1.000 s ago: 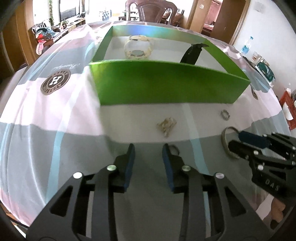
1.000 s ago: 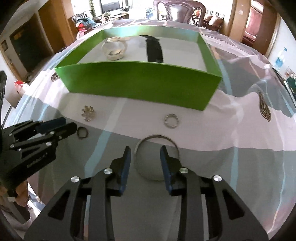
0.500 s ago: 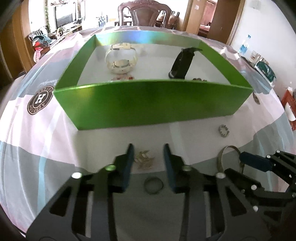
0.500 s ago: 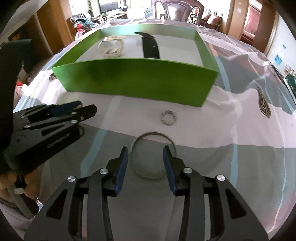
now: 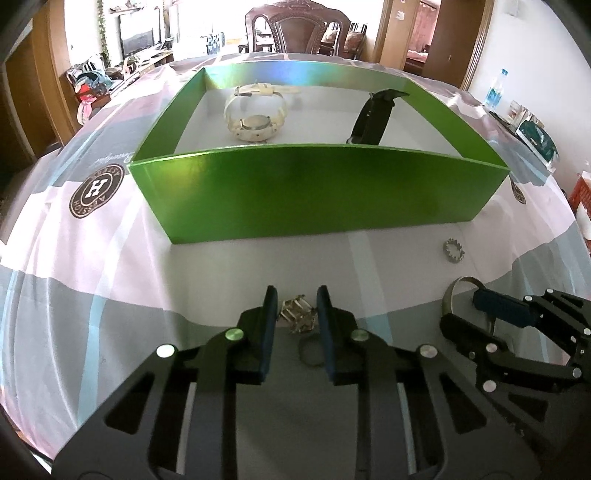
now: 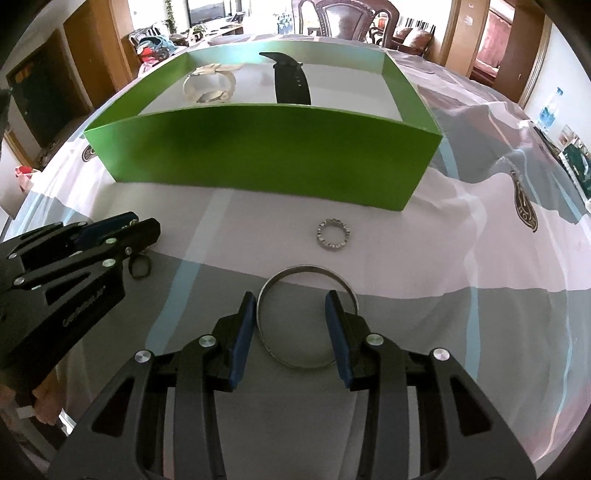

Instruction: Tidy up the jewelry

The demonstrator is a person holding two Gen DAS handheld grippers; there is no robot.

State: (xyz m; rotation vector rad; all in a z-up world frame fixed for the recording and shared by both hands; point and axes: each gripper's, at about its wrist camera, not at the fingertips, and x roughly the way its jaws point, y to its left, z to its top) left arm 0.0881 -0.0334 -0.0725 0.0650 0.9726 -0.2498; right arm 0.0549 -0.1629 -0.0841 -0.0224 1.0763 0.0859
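A green box [image 5: 314,192] [image 6: 258,147] holds a cream watch [image 5: 255,114] [image 6: 210,86] and a black strap [image 5: 373,114] [image 6: 291,79]. My left gripper [image 5: 295,306] is open, its fingers on either side of a small gold trinket [image 5: 297,319]; a dark ring [image 5: 314,350] [image 6: 141,266] lies just behind it. My right gripper [image 6: 291,314] is open around a silver bangle [image 6: 306,317], also seen in the left wrist view [image 5: 452,295]. A small jewelled ring [image 5: 453,251] [image 6: 333,234] lies between the bangle and the box.
The table wears a pink, grey and white cloth with round logos [image 5: 96,192]. Chairs [image 5: 306,29] stand beyond the far edge. A water bottle [image 5: 495,92] and a packet [image 5: 535,136] sit at the right.
My left gripper moved forward and down, so the gold trinket now lies between its fingers. My right gripper opened wider around the bangle.
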